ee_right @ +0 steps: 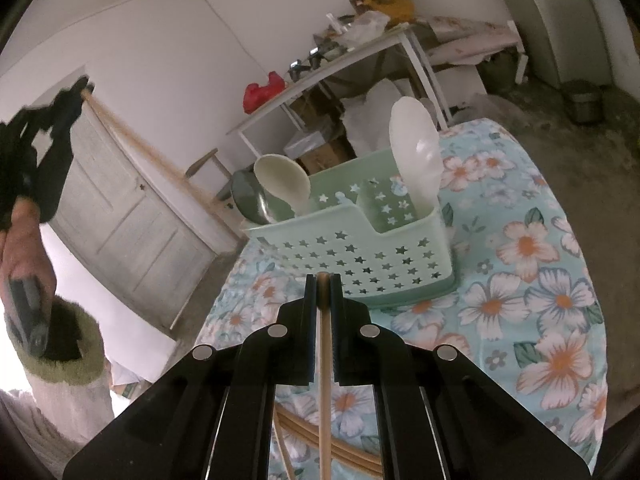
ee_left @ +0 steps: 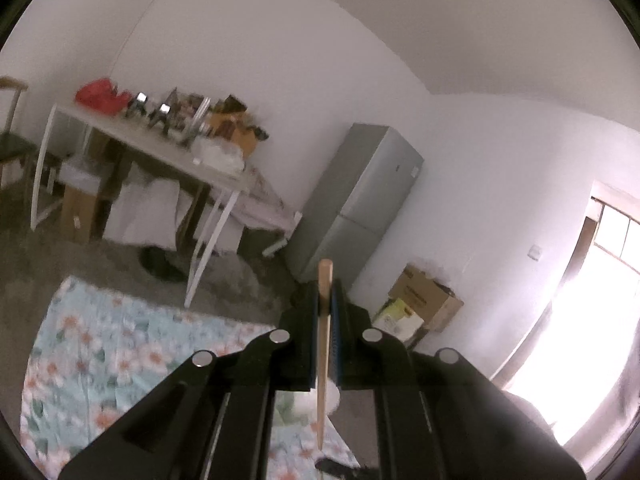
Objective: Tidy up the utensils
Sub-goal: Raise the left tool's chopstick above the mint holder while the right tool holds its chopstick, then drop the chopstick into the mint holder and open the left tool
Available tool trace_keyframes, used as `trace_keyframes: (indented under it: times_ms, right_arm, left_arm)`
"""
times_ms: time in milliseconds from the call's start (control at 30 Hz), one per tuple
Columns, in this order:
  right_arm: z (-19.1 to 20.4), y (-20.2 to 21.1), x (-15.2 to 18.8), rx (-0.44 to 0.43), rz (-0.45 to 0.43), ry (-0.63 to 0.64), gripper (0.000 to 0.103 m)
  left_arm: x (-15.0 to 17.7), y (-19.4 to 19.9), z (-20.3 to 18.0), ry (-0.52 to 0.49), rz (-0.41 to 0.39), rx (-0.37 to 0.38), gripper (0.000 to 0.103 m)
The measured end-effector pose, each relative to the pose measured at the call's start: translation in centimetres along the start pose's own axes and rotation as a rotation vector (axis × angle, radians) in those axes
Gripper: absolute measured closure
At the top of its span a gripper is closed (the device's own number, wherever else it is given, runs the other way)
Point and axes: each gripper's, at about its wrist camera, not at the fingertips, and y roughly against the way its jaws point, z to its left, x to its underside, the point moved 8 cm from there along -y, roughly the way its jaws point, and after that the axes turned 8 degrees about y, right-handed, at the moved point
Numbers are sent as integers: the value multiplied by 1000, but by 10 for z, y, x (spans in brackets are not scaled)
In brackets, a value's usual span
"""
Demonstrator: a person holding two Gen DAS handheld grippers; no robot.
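Pointing up into the room, the left gripper (ee_left: pixel 325 300) is clenched on a wooden chopstick (ee_left: pixel 324 344), whose blunt end pokes out past the fingertips toward 12 o'clock while its thin end runs back toward 6 o'clock. Its own camera shows a grey fridge (ee_left: pixel 356 204), a cluttered white table (ee_left: pixel 152 136) and only a corner of the floral cloth (ee_left: pixel 120 352) at 8 o'clock; the caddy is out of frame.

Only the right wrist view shows the pale green caddy (ee_right: pixel 352 256), standing on the floral cloth (ee_right: pixel 540 264) at 12 o'clock, just beyond the right gripper (ee_right: pixel 323 292), which is closed on a second chopstick (ee_right: pixel 325 380). A white spoon (ee_right: pixel 416 152) stands in the caddy's right compartment, a cream ladle (ee_right: pixel 282 182) and what looks like a metal one (ee_right: pixel 250 200) in the left. More chopsticks (ee_right: pixel 344 450) lie under the gripper at 6 o'clock, partly hidden. At 10 o'clock the left gripper (ee_right: pixel 82 88) appears blurred, holding its chopstick (ee_right: pixel 132 140) aloft.
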Motion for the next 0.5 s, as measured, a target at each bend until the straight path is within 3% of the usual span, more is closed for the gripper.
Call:
trace_keyframes:
  times_ms: [200,500]
  right_arm:
    - [-5,2,0,11,0,-8,98]
    - [-9,1,1,16,2,-15,98]
  left_arm:
    - [-8,-26,-4,-105,-72,-70,98]
    - [41,-80,21,-255,-22,-226,98]
